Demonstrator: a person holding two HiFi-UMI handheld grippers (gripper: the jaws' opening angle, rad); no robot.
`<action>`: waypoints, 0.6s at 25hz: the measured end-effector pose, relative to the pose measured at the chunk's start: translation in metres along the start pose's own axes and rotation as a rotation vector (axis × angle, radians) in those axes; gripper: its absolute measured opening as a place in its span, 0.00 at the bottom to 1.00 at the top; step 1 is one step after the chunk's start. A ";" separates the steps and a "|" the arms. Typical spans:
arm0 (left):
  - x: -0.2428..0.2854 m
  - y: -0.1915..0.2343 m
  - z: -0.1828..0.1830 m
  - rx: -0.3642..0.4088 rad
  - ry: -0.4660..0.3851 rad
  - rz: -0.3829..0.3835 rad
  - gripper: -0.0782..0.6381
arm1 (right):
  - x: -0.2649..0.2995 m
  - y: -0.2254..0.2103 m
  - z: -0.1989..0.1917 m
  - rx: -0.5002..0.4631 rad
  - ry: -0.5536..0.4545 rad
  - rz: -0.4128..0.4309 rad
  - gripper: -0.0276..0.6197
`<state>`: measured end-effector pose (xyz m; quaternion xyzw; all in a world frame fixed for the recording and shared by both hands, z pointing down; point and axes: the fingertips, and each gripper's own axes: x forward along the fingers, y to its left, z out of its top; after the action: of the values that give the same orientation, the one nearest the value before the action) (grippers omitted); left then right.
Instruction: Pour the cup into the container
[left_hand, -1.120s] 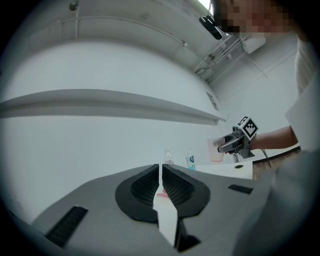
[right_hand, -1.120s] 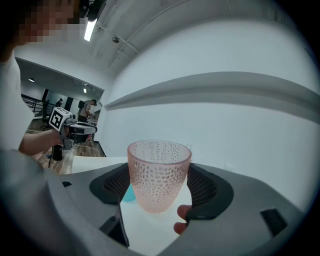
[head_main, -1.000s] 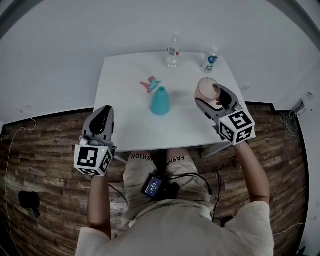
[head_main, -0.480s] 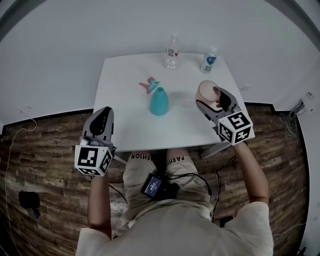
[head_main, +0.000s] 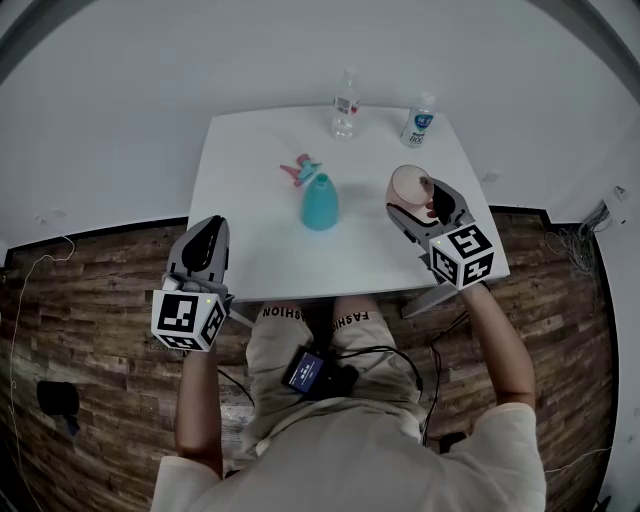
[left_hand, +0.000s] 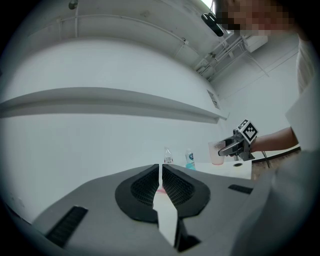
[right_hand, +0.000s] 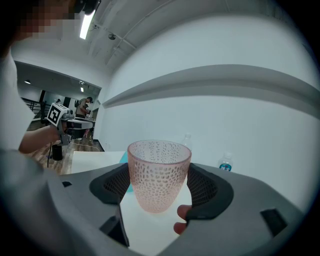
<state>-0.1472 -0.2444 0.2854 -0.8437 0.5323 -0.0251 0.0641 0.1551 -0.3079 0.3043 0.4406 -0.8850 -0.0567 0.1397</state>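
Pink cup (right_hand: 159, 172) upright, clamped btwn jaws, right hand-held gripper (right_hand: 159, 184)

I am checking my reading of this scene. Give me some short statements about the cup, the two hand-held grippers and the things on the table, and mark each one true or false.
1. The right hand-held gripper is shut on the pink cup. True.
2. The cup is tipped over the teal container. False: it is upright, apart from the container, to its right.
3. The left hand-held gripper is wide open. False: its jaws are together, with nothing between them.
4. Two bottles stand near the far edge of the table. True.
5. A small pink thing lies just beyond the container. True.
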 end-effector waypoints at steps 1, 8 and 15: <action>0.000 -0.001 -0.001 0.000 0.002 -0.002 0.15 | 0.001 0.001 -0.001 0.001 0.002 0.002 0.59; 0.000 -0.004 -0.007 -0.005 0.015 -0.009 0.15 | 0.007 0.006 -0.010 0.006 0.020 0.013 0.59; -0.001 -0.010 -0.012 -0.006 0.024 -0.018 0.15 | 0.010 0.006 -0.024 0.010 0.051 0.004 0.59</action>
<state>-0.1401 -0.2404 0.2987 -0.8483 0.5255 -0.0343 0.0550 0.1524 -0.3117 0.3302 0.4406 -0.8823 -0.0410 0.1601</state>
